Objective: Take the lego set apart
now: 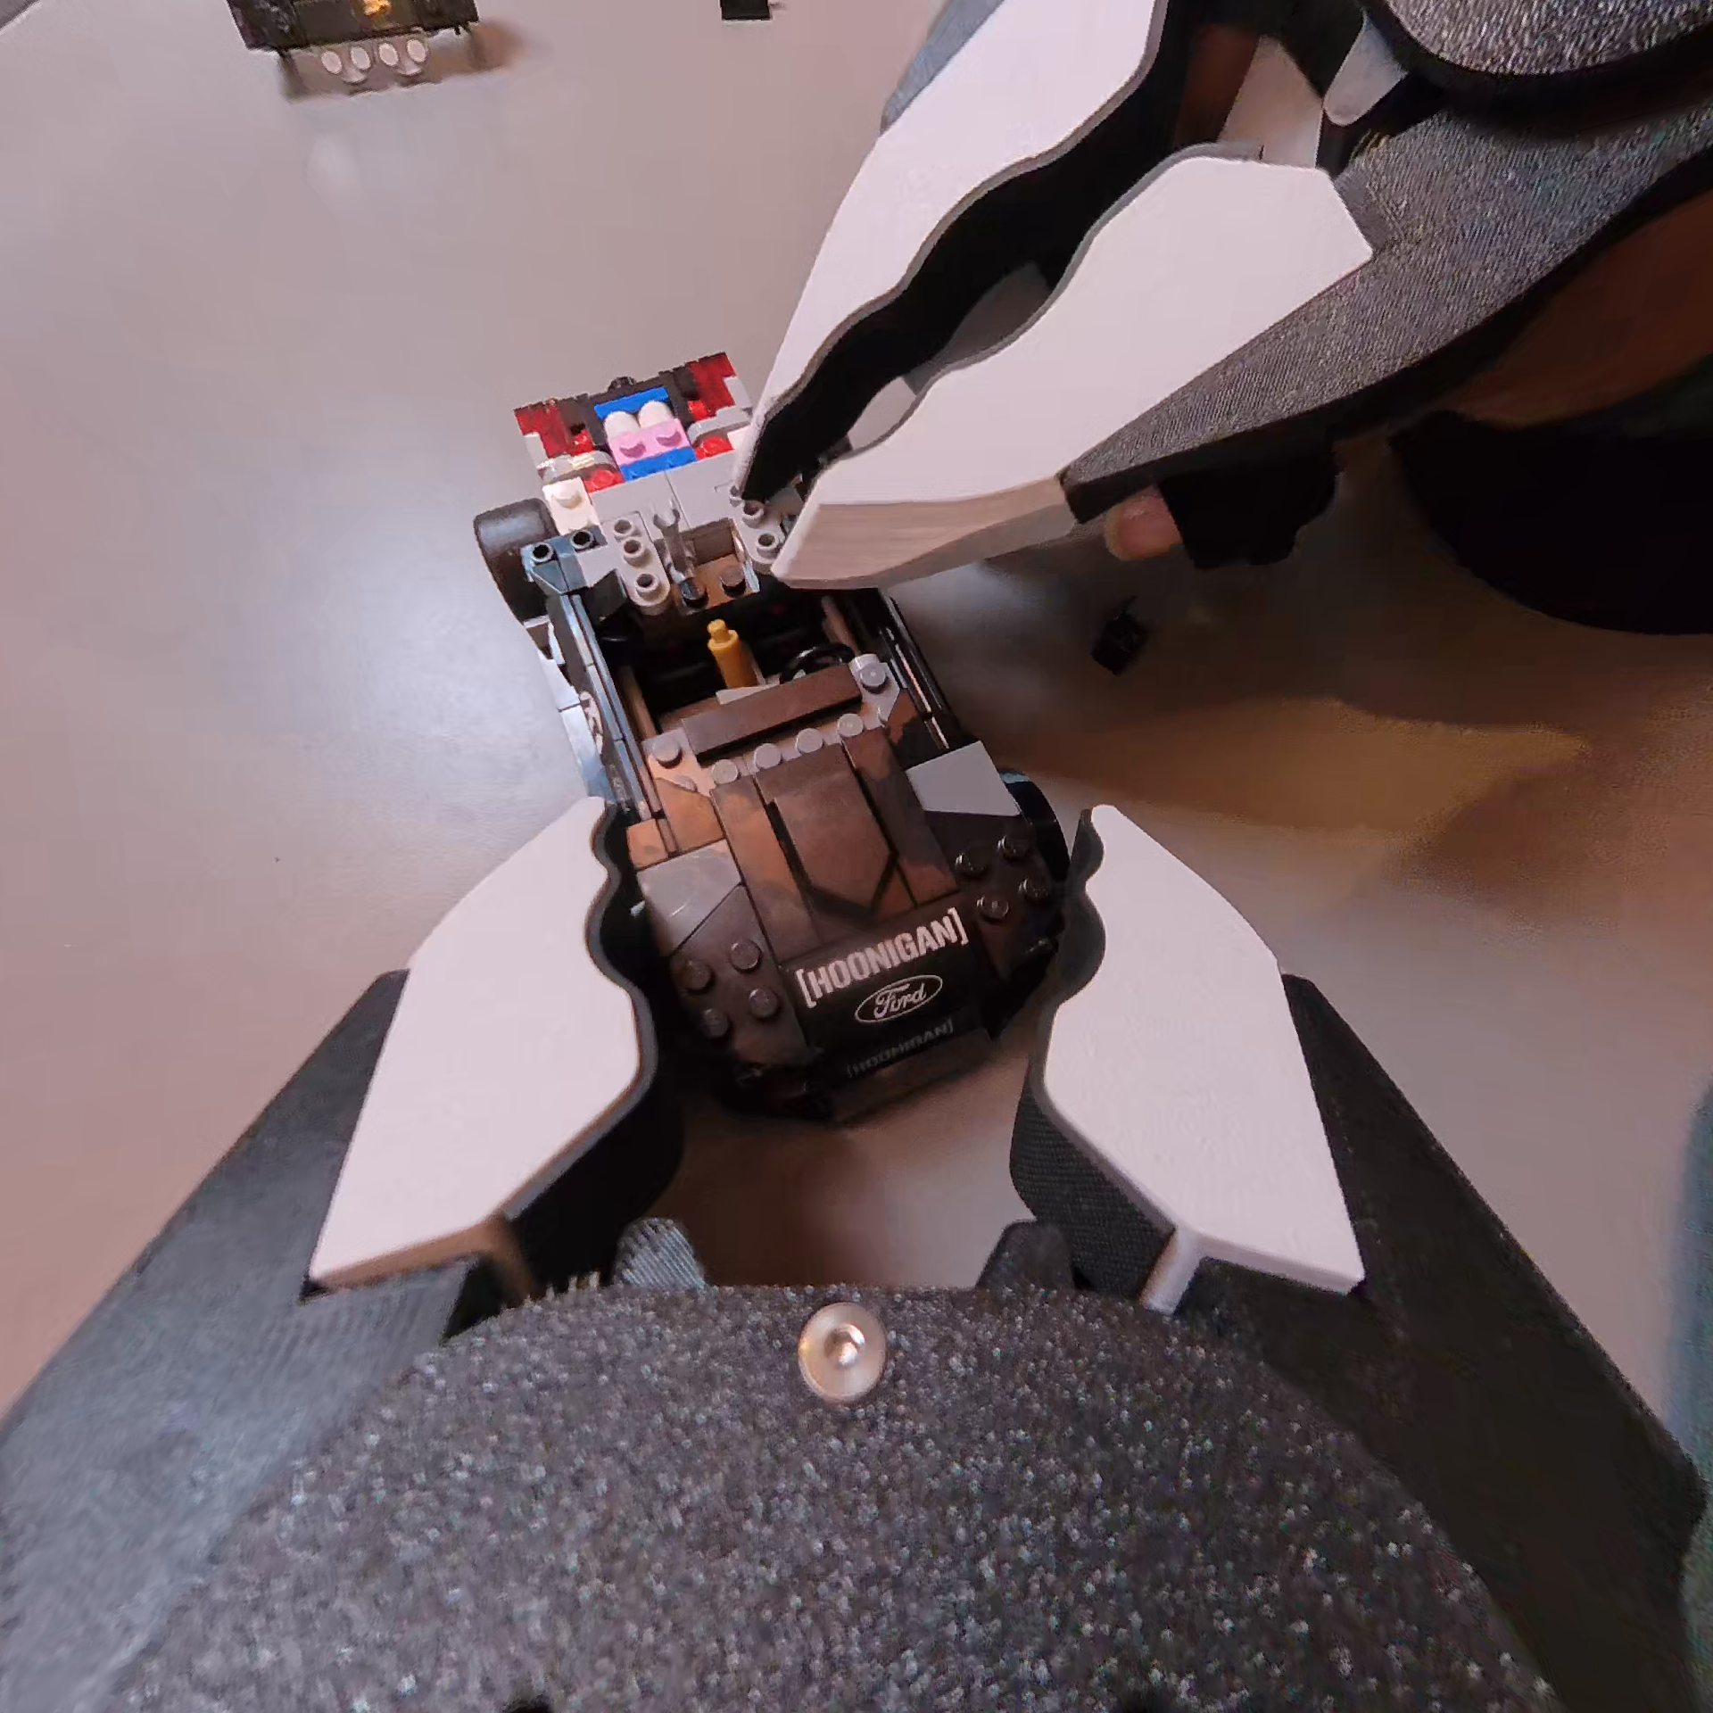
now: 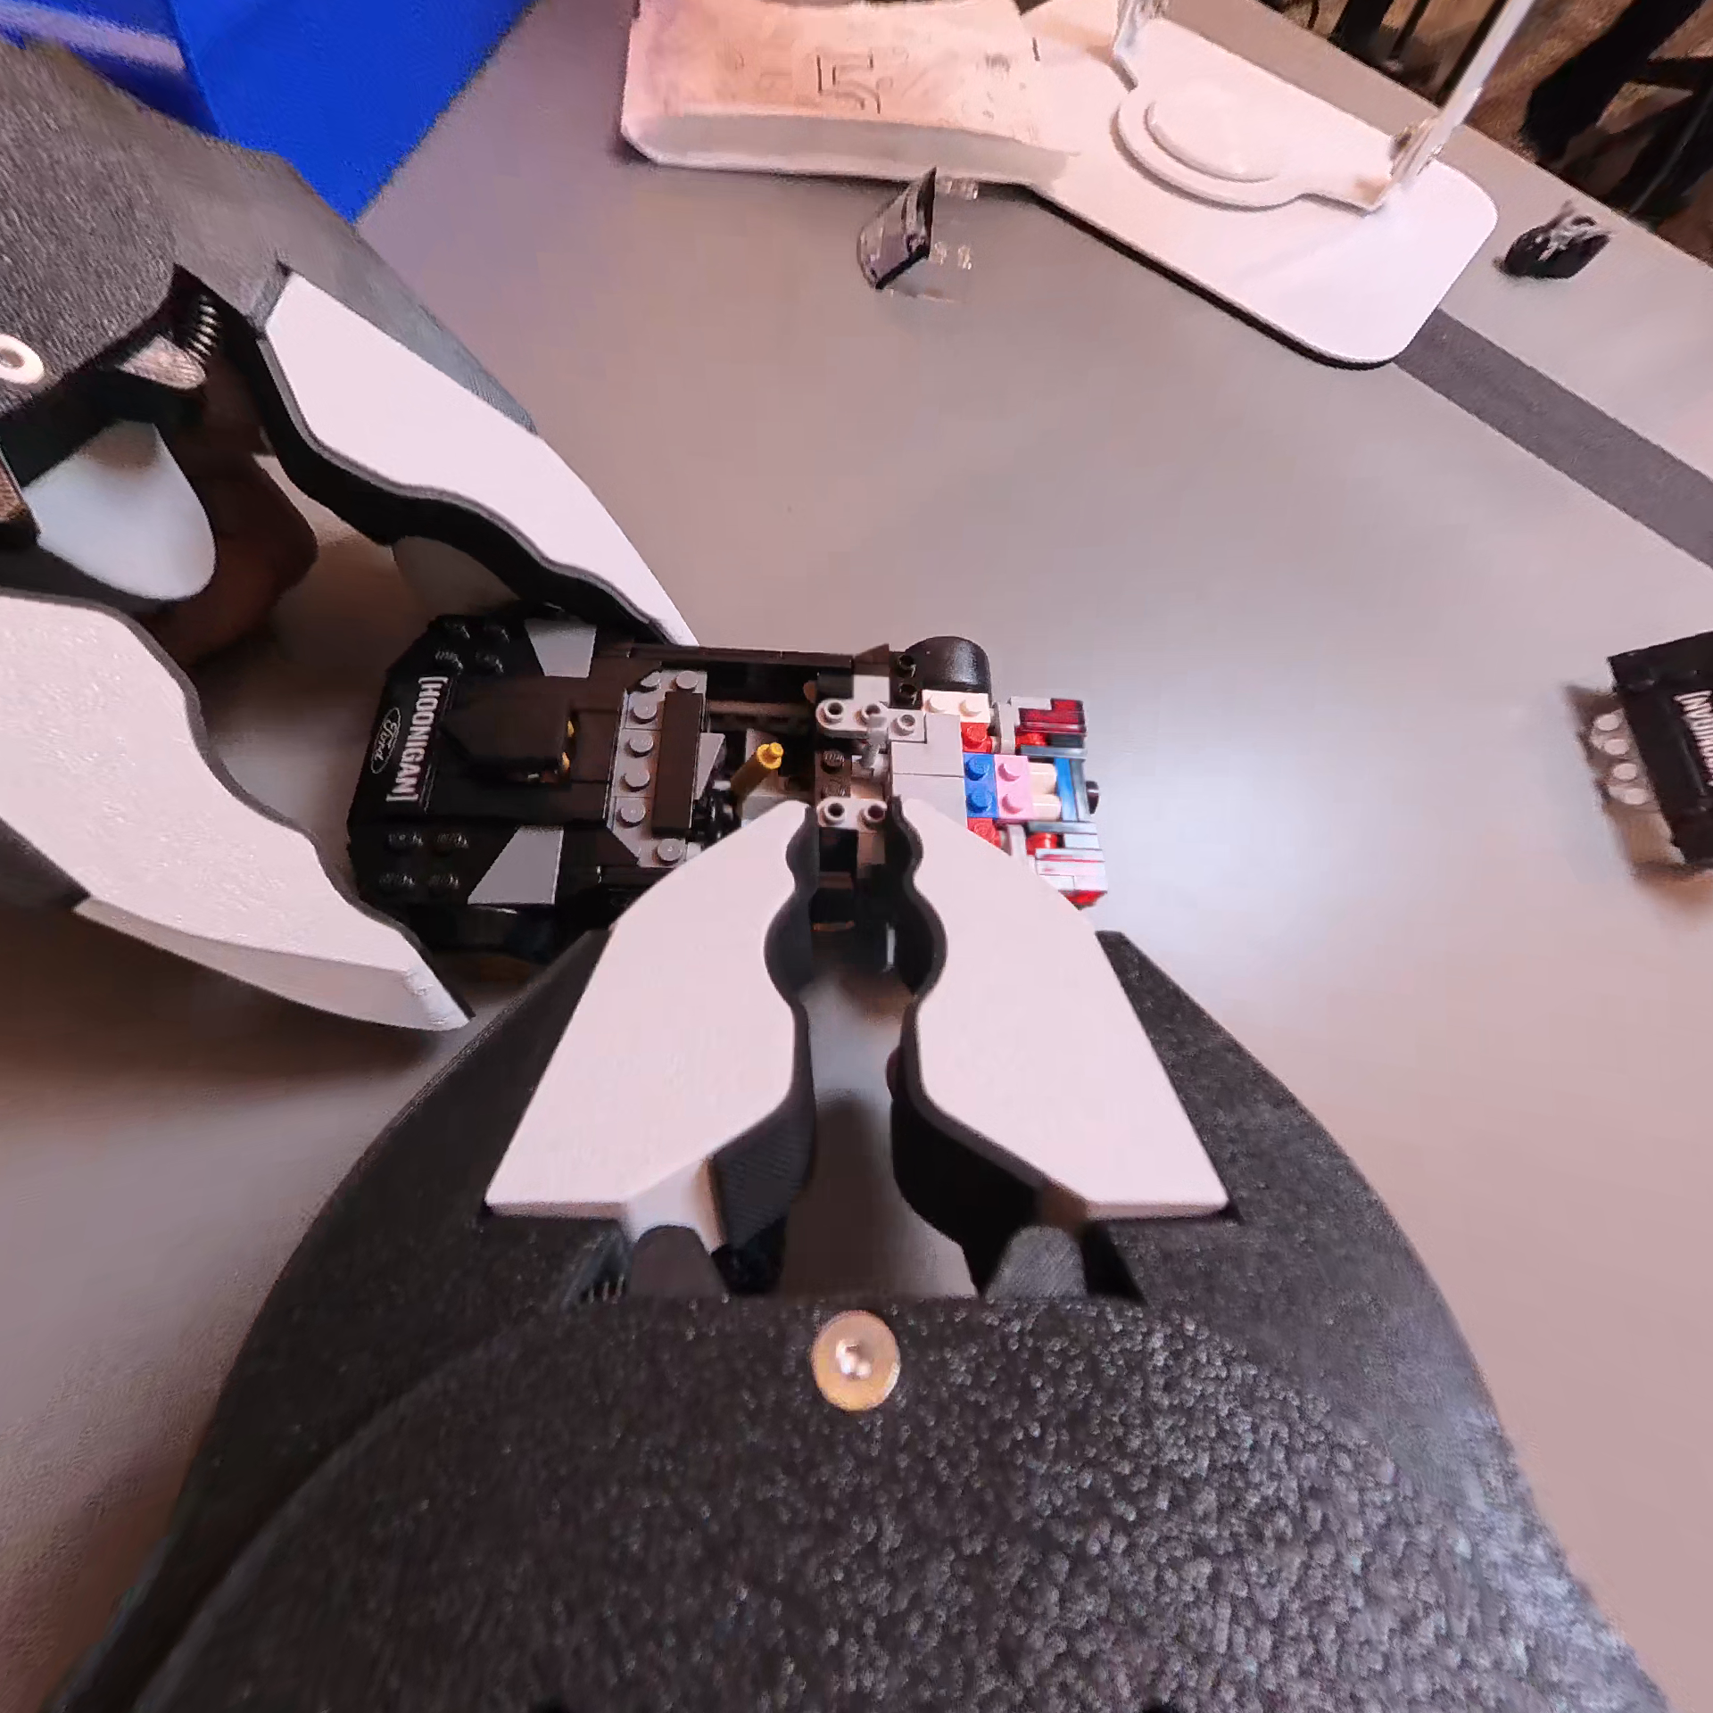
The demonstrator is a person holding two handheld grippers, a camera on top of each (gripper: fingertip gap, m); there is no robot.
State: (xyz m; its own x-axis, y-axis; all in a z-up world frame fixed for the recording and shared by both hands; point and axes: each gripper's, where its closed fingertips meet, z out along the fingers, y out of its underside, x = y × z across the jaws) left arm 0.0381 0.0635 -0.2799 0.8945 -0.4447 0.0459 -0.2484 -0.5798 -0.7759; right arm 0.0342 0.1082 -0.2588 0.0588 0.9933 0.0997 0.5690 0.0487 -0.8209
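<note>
Left wrist view: left tool (image 1: 848, 913) clamped on toy car (image 1: 788, 834) nose, car on worktop (image 1: 232, 556). Roof gone, cabin exposed; removed chunk (image 1: 357, 32) far left.

Right wrist view: right tool (image 2: 848, 816) nipping small grey plate (image 2: 853, 814) at car's near side. Most bricks remain.

One lego car (image 2: 649, 779), three loose black pieces (image 2: 897, 232), two claws (image 2: 848, 825).

I see a glossy plastic lego car (image 1: 797, 834) on a smooth matt table (image 1: 232, 556); my gripper bodies look rough, grainy.
</note>
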